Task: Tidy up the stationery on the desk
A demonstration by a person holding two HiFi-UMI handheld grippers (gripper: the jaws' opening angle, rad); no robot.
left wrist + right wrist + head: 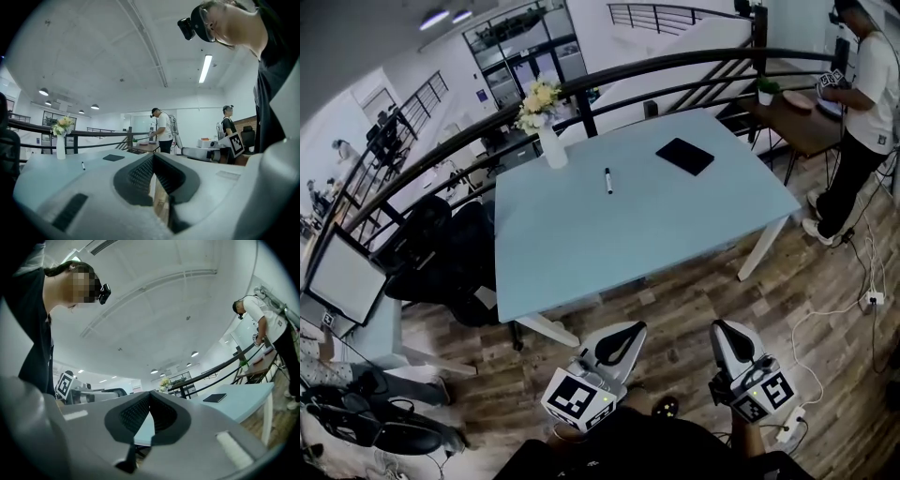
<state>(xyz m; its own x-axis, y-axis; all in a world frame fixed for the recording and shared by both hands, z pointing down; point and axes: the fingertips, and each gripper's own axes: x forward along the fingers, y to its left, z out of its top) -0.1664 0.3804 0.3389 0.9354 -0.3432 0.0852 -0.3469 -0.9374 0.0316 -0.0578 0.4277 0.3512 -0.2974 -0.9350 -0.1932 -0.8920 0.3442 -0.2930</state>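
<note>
Our pen point(607, 180) lies lengthwise away from us on the desk point(628, 248), between vase point(553, 147) and notebook point(685, 156); left tool point(634, 330) and right tool point(722, 328) are pressed together, empty.

The right gripper point(150, 397) is seen with jaws pressed together. A black notebook point(214, 398) is noted lying on the pale blue table point(251, 397).

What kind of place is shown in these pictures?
Probably an open-plan office on an upper level: a light blue desk, a black office chair beside it, a monitor at the left, and a black railing along the edge.
</note>
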